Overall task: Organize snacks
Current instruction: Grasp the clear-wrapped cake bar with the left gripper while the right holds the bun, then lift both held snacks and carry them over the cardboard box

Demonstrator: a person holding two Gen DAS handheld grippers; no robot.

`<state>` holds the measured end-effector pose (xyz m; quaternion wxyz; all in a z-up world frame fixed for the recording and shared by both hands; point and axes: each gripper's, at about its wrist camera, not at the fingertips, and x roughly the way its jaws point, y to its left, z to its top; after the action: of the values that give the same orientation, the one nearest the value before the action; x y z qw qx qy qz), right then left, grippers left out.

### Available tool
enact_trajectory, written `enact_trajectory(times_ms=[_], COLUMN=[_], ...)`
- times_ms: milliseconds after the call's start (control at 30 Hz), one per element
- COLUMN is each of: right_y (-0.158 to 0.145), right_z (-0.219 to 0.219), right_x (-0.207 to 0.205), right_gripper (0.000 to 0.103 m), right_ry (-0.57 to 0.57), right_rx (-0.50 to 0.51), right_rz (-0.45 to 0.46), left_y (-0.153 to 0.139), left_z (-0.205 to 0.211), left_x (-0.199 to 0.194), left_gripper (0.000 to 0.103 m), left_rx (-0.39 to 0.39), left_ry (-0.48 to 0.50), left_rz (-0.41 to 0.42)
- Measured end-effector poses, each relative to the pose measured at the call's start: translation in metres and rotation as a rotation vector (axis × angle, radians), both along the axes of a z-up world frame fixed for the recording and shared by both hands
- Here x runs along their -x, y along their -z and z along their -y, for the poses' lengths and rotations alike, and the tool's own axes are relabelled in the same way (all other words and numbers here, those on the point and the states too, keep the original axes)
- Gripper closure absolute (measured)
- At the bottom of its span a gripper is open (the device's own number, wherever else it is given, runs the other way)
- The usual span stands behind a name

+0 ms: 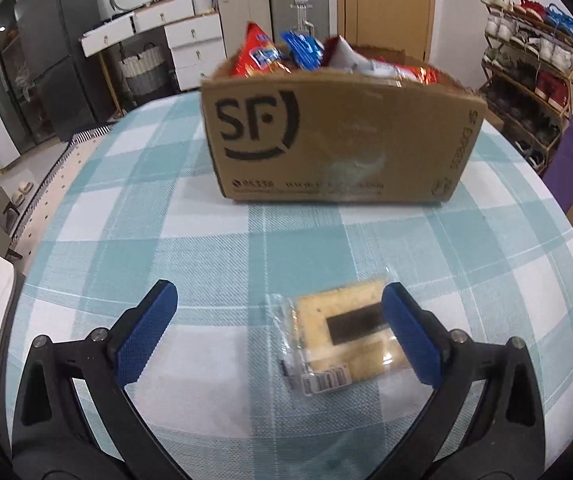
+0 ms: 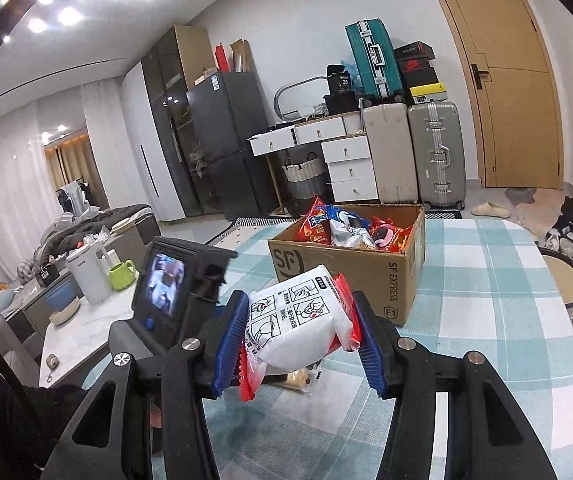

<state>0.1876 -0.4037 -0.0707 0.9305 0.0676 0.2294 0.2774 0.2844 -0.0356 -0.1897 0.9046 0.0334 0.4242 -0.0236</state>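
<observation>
One puffy white-red foil packet sits clamped between ribbed blue pads.

A lived-in home: a dark fridge at ten o'clock, stacked suitcases by a wooden door, and a shoe rack at two o'clock.

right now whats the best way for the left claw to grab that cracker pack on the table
Grip the cracker pack across its two long side edges, coming straight down from above. It lies flat on the tablecloth, nearer one finger of the open left claw, so centre over it first.
</observation>
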Motion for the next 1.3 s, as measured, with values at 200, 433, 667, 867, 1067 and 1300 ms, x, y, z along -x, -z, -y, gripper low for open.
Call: enact_trajectory(times_ms=[200, 433, 667, 867, 1067, 1300], right_y=[0.005, 0.008, 0.010, 0.009, 0.006, -0.001], right_z=[0.014, 0.020, 0.025, 0.025, 0.018, 0.005], right_x=[-0.004, -0.004, 0.000, 0.002, 0.008, 0.002], right_gripper=[0.051, 0.051, 0.051, 0.051, 0.051, 0.051], right_ry=[0.029, 0.035, 0.042, 0.042, 0.033, -0.005], right_rx=[-0.025, -0.034, -0.045, -0.047, -0.046, -0.054], right_rz=[-0.023, -0.019, -0.033, -0.040, -0.046, -0.067], left_y=[0.013, 0.024, 0.025, 0.018, 0.009, -0.018], left_z=[0.015, 0.025, 0.023, 0.020, 0.003, -0.024], left_x=[-0.004, -0.009, -0.002, 0.002, 0.010, 0.025], left_gripper=[0.001, 0.001, 0.023, 0.044, 0.045, 0.045], left_rx=[-0.023, 0.012, 0.092, 0.132, 0.155, 0.157], left_ry=[0.006, 0.025, 0.065, 0.117, 0.119, 0.114], left_rz=[-0.045, -0.129, -0.137, -0.137, -0.115, -0.050])
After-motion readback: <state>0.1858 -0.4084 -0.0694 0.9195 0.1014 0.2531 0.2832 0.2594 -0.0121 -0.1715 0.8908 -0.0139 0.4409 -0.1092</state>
